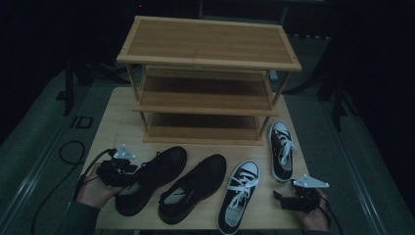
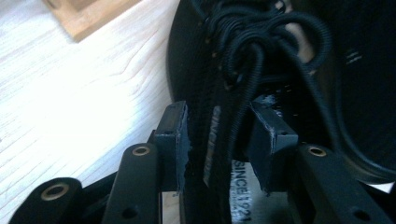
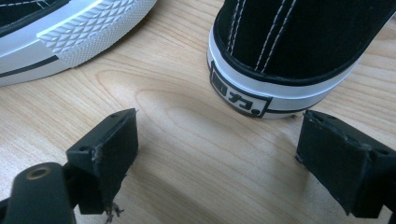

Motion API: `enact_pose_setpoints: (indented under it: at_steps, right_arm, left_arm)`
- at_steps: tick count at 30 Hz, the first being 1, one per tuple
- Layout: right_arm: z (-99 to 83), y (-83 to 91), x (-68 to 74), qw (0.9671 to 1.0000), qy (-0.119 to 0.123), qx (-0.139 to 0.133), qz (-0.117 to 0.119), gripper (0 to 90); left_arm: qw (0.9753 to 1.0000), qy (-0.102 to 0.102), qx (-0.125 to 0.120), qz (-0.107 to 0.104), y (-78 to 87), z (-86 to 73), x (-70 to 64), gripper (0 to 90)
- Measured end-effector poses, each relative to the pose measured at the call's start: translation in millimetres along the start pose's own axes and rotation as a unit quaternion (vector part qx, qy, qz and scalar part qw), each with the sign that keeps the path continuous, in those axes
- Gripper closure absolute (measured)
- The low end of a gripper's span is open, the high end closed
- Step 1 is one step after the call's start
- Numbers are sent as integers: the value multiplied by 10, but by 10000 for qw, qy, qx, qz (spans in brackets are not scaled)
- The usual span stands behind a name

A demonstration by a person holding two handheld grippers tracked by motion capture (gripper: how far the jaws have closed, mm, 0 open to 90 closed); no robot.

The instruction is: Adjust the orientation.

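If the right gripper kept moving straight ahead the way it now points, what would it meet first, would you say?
Most likely the white rubber heel of the black canvas sneaker just beyond the open right gripper. Only bare wooden table lies between, though the heel sits slightly off-centre, so depth is uncertain.

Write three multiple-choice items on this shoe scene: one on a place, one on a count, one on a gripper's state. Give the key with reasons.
1. Where does the rightmost sneaker lie?
A. on the top shelf
B. on the table beside the rack
C. on the floor

2. How many shoes are on the table?
A. two
B. three
C. four

3. How is the right gripper?
A. open, empty
B. shut on a lace
C. shut on a sole

Key: B, it lies by the wooden rack; C, two all-black shoes and two black-and-white sneakers; A, its jaws stand apart over bare wood.
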State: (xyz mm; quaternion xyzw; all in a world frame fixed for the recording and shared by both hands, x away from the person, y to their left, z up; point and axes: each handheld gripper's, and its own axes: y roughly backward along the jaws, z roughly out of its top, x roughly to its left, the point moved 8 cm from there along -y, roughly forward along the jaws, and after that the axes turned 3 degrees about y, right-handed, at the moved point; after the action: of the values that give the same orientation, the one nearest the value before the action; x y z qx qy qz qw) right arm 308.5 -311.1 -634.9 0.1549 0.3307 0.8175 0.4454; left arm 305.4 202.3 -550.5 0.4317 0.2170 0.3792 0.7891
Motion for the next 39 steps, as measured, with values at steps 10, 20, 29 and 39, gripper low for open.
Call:
enact_pose_setpoints:
  at_steps: [10, 20, 29, 39]
  right_arm:
    - [0, 0, 0, 10000, -1, 0, 2, 122]
    - [1, -1, -1, 10000, 10, 1, 5, 122]
    - [2, -2, -2, 10000, 12, 0, 6, 122]
    - [2, -2, -2, 10000, 14, -1, 8, 122]
  left_arm:
    - [9993, -197, 218, 243, -187, 115, 0, 744]
    - [9991, -60, -18, 408, -142, 151, 118, 812]
    - [9990, -33, -24, 450, -143, 279, 293, 811]
    - [9991, -72, -1, 422, -202, 370, 530, 811]
